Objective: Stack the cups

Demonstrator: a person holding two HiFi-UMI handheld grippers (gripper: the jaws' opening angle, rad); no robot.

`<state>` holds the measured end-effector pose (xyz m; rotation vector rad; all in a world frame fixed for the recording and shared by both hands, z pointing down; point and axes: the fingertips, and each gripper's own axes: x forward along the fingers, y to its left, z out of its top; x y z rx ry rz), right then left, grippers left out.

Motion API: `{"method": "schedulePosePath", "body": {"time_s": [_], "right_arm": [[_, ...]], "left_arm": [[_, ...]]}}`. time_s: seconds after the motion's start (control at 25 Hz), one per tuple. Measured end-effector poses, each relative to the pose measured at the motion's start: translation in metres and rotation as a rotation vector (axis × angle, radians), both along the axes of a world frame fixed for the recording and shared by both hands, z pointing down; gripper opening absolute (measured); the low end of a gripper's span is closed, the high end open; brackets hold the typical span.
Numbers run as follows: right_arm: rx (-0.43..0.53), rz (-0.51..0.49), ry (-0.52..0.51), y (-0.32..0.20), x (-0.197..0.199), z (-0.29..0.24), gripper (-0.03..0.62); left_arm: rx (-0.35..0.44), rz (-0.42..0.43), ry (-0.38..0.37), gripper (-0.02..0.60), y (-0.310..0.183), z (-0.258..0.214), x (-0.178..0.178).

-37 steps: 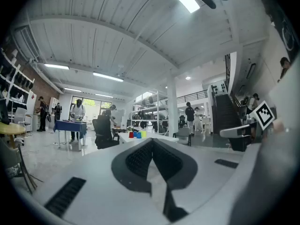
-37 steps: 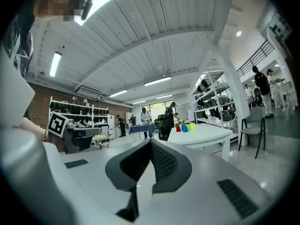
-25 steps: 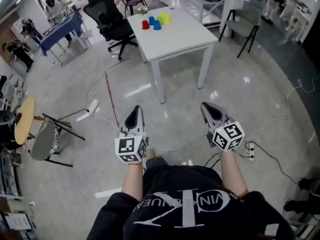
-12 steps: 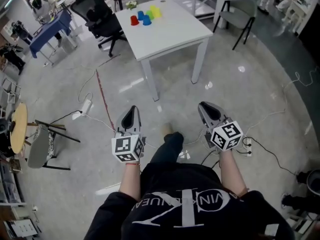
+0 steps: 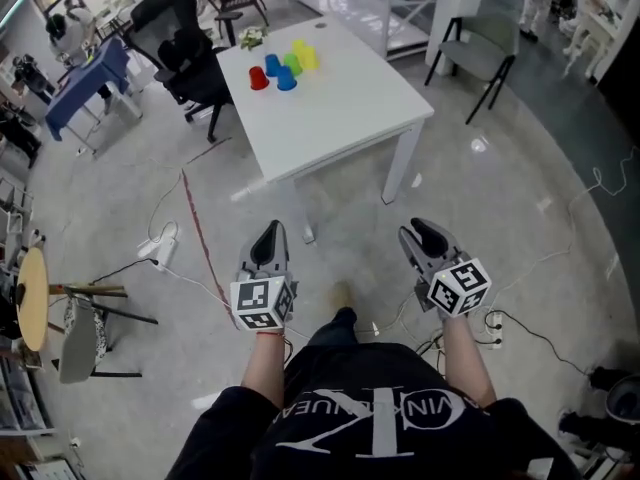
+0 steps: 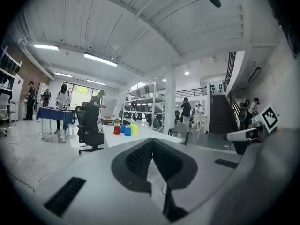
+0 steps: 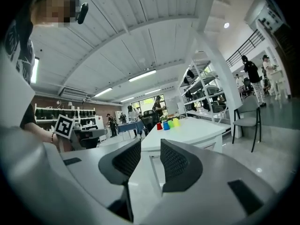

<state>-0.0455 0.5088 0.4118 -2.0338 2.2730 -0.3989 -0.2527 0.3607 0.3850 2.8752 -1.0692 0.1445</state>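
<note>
Several plastic cups stand in a cluster on the far end of a white table [image 5: 340, 108]: a red cup [image 5: 258, 79], two blue cups [image 5: 287, 79], a green cup [image 5: 292, 63] and a yellow cup [image 5: 306, 56]. Both grippers hang over the floor well short of the table. My left gripper [image 5: 268, 238] is shut and empty, its pads meeting in the left gripper view [image 6: 152, 143]. My right gripper [image 5: 420, 236] has its jaws opening, with a gap and nothing between them [image 7: 150, 149]. The cups show far off as a red cup [image 6: 116, 130] and a red cup [image 7: 159, 125].
A black office chair [image 5: 195, 63] stands at the table's left, a grey chair [image 5: 490, 48] to its right. Cables and a power strip [image 5: 158, 251] lie on the floor. A folding chair [image 5: 85, 318] and a round wooden table [image 5: 30, 286] sit at left. People stand in the background.
The view has moved forward, so the table and cups lie nearer. The right gripper's jaws have parted from shut. Both grippers stay low in front of the person.
</note>
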Motion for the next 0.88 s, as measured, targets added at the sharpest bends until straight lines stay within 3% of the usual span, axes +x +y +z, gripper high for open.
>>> {"method": "schedulePosePath", "body": {"time_s": [0.2,0.44,0.88], "right_arm": [[0.007,0.037,-0.065,-0.063,0.045,0.0,0.141],[-0.011,0.035,-0.082,-0.124,0.078,0.006,0.143],[-0.009,0.016,-0.098,-0.184,0.099,0.006,0.147]], "left_arm": [[0.005,0.023,-0.009,0.005,-0.07,-0.005,0.041],[-0.027,-0.011,0.001,0.005,-0.141,0.006,0.065],[-0.061,-0.004,-0.008,0.005,-0.192,0.017,0.093]]}}
